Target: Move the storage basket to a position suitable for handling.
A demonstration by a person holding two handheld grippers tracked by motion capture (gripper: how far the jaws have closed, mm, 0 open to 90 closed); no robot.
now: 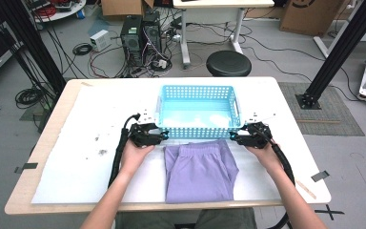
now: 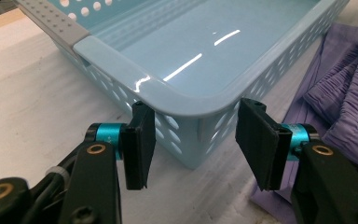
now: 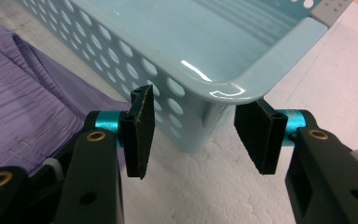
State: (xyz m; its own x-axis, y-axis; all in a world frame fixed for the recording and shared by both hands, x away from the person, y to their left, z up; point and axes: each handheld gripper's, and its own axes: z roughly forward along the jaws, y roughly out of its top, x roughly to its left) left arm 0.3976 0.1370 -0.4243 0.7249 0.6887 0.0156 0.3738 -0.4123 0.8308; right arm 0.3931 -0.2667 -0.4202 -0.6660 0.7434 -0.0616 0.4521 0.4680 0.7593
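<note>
A light blue perforated plastic basket (image 1: 198,90) stands empty at the table's middle. Folded purple shorts (image 1: 200,169) lie just in front of it. My left gripper (image 1: 161,136) is at the basket's near left corner (image 2: 186,105), jaws open and straddling that corner without gripping it. My right gripper (image 1: 234,138) is open the same way at the near right corner (image 3: 223,95). The purple shorts (image 2: 345,102) show at the right of the left gripper view, and the same shorts (image 3: 23,107) at the left of the right gripper view.
The table (image 1: 295,119) is covered with a white sheet, with bare room left and right of the basket. A round black stool (image 1: 228,63) stands beyond the far edge. Computer towers (image 1: 140,36) and cables lie on the floor behind.
</note>
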